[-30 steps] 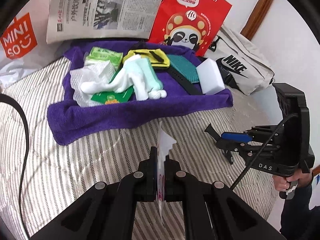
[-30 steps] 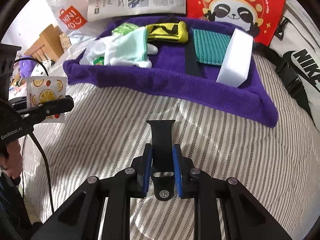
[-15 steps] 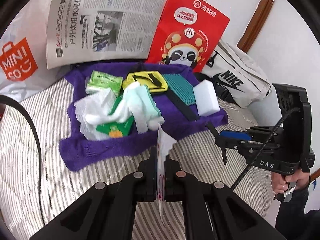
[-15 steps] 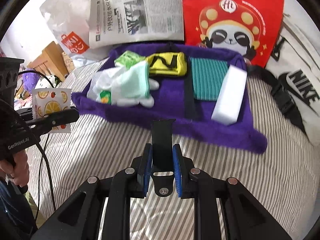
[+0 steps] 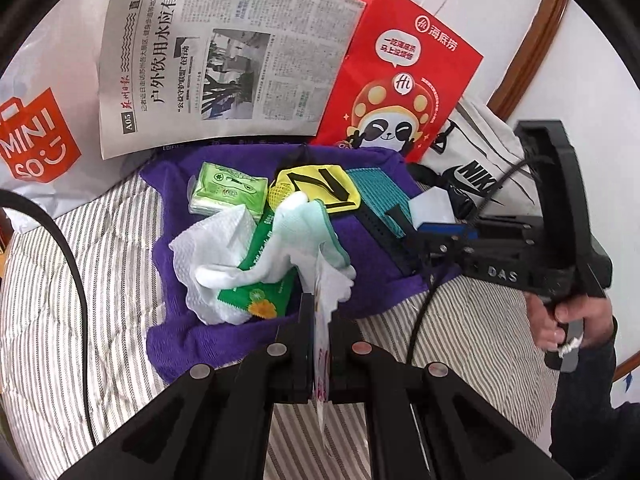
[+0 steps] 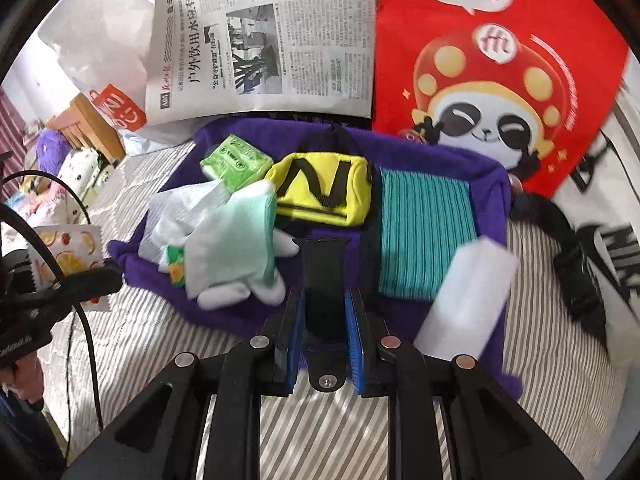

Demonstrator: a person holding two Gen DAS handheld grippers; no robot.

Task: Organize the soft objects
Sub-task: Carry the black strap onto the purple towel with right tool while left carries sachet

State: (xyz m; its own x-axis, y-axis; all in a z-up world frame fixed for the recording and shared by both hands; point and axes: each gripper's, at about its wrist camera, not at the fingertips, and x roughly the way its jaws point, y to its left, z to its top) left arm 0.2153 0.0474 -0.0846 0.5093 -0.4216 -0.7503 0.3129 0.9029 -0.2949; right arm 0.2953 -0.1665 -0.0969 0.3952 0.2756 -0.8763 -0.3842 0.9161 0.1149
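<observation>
- Progress looks well along: most soft things already lie on the purple towel (image 6: 408,152), and two pieces are in the grippers and not yet laid down.
- Left of the towel, the left gripper (image 5: 320,344) is clamped on a thin fruit-print sachet (image 6: 66,248), held edge-up above the towel's near rim.
- On the towel's left part sit a green tissue pack (image 6: 236,160), a white wipe (image 5: 212,240), a green packet (image 5: 256,292) and a pale green glove (image 6: 236,248), heaped and overlapping; this pile seems the least tidy.
- At the towel's middle lies a yellow pouch (image 6: 324,188); in front of it the right gripper (image 6: 324,336) grips a black strap (image 6: 323,276) upright between its blue pads.
- On the towel's right part lie a teal cloth (image 6: 424,236) and a white sponge (image 6: 468,288).
- Behind the towel stand a newspaper (image 6: 264,36) and a red paper bag (image 6: 492,64); right of it lies a white Nike bag (image 5: 480,168).
- The glove heap crowds the near left, so free room for the sachet looks scarce.
</observation>
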